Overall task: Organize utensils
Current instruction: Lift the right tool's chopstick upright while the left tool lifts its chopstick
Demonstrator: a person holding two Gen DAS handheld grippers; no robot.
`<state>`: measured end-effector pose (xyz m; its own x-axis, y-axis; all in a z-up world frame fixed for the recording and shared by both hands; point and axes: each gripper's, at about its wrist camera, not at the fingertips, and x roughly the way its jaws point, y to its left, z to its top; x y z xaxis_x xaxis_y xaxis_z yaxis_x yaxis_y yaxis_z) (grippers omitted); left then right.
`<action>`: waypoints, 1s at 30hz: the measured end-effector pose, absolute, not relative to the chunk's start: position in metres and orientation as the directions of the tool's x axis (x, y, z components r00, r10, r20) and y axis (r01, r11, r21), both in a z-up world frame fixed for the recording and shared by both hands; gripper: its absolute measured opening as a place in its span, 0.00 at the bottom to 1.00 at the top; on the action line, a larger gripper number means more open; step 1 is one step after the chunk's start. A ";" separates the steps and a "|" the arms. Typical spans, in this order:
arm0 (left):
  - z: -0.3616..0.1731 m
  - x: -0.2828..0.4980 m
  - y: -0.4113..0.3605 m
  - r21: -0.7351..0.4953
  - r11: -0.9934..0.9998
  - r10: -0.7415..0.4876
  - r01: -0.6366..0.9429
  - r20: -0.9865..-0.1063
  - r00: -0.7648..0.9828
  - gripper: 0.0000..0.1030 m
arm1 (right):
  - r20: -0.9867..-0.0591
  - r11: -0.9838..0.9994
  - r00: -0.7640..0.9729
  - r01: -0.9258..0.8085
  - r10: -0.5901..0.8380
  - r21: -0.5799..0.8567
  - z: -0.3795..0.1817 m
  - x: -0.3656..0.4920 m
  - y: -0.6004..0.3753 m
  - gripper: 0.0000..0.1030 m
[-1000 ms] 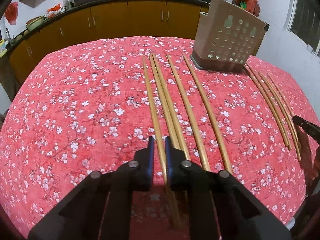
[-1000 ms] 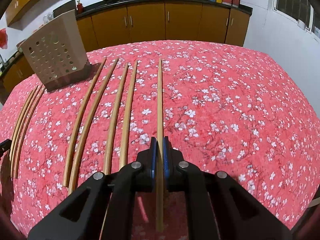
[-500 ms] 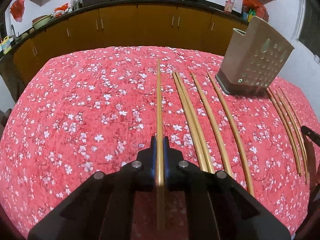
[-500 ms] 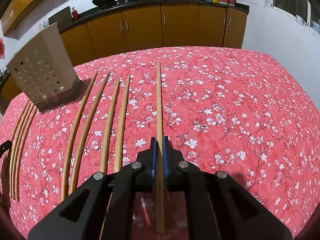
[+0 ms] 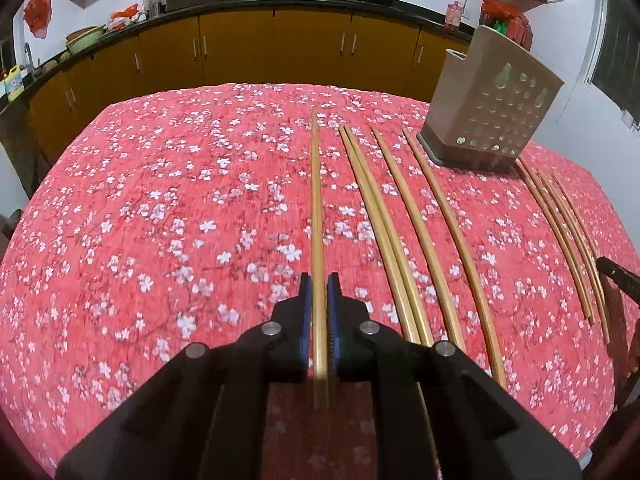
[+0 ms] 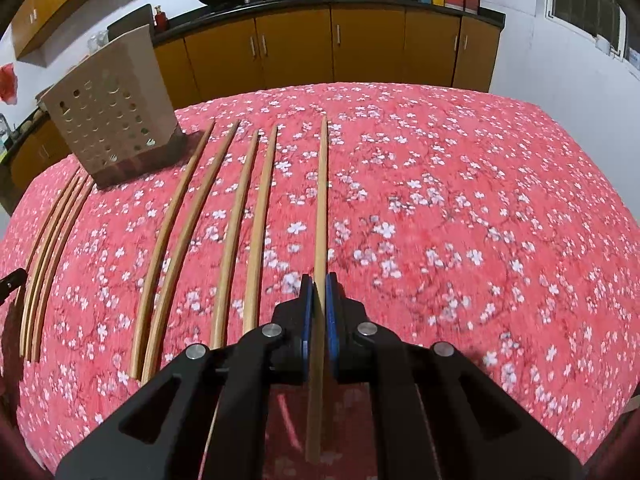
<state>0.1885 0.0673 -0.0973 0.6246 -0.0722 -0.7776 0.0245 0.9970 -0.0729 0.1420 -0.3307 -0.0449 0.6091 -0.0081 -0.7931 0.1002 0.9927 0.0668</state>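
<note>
My left gripper is shut on a long wooden chopstick that points away from me, held above the red flowered tablecloth. My right gripper is shut on another chopstick, also lifted and pointing away. Several more chopsticks lie side by side on the cloth, also seen in the right wrist view. A beige perforated utensil holder stands at the far side, also in the right wrist view.
A further group of thin chopsticks lies beyond the holder, seen at the left in the right wrist view. Yellow kitchen cabinets with woks on the counter run behind the table.
My left gripper closed on a chopstick and lifted it, shifting left of the others. My right gripper kept its chopstick and rose slightly.
</note>
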 end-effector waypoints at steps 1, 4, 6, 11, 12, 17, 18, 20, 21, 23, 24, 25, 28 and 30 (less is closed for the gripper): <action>-0.097 0.186 0.066 -0.066 0.998 -0.066 0.024 -0.776 0.627 0.10 | -0.793 0.992 0.609 0.102 -0.007 0.069 -0.045 0.141 -0.331 0.07; -0.098 0.184 0.064 -0.052 0.998 -0.052 0.019 -0.777 0.628 0.08 | -0.790 0.991 0.613 0.109 -0.008 0.075 -0.045 0.140 -0.331 0.07; -0.098 0.185 0.065 -0.054 0.998 -0.055 0.020 -0.778 0.626 0.08 | -0.790 0.991 0.614 0.111 -0.005 0.080 -0.044 0.140 -0.332 0.07; -0.081 0.184 0.070 -0.062 0.998 -0.055 0.011 -0.768 0.638 0.07 | -0.741 0.988 0.671 0.116 0.001 0.106 -0.021 0.128 -0.339 0.07; -0.074 0.183 0.072 -0.067 0.998 -0.057 0.010 -0.758 0.650 0.07 | -0.730 0.987 0.683 0.115 0.001 0.109 -0.015 0.127 -0.340 0.07; -0.031 0.176 0.080 -0.081 0.997 -0.065 0.014 -0.684 0.726 0.07 | -0.656 0.986 0.755 0.106 0.003 0.127 0.023 0.119 -0.348 0.07; -0.023 0.175 0.080 -0.083 0.996 -0.066 0.014 -0.671 0.739 0.07 | -0.637 0.986 0.770 0.104 0.003 0.130 0.031 0.117 -0.349 0.07; -0.006 0.173 0.082 -0.089 0.996 -0.071 0.018 -0.639 0.766 0.07 | -0.616 0.986 0.787 0.102 0.002 0.134 0.041 0.116 -0.350 0.07; 0.000 0.172 0.082 -0.090 0.996 -0.074 0.021 -0.628 0.775 0.07 | -0.607 0.986 0.795 0.096 0.005 0.134 0.047 0.116 -0.351 0.07; 0.012 0.172 0.081 -0.086 0.996 -0.076 0.030 -0.606 0.791 0.07 | -0.603 0.988 0.798 0.085 0.011 0.131 0.053 0.117 -0.349 0.07; 0.015 0.172 0.080 -0.082 0.996 -0.075 0.032 -0.602 0.795 0.07 | -0.610 0.989 0.792 0.079 0.012 0.122 0.054 0.119 -0.347 0.07; 0.017 0.172 0.080 -0.075 0.997 -0.070 0.031 -0.599 0.798 0.07 | -0.621 0.991 0.783 0.074 0.010 0.109 0.052 0.121 -0.344 0.07; 0.016 0.172 0.081 -0.075 0.997 -0.063 0.023 -0.603 0.795 0.07 | -0.671 0.995 0.741 0.066 0.002 0.076 0.038 0.127 -0.339 0.07; 0.015 0.172 0.083 -0.090 0.996 -0.063 0.011 -0.604 0.795 0.07 | -0.709 0.994 0.706 0.065 0.015 0.087 0.026 0.132 -0.339 0.07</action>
<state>0.1721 0.0831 0.0151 0.7947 -0.0633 -0.6037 0.0112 0.9959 -0.0897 0.1319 -0.3385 0.0256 0.7055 0.0154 -0.7085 0.0654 0.9941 0.0868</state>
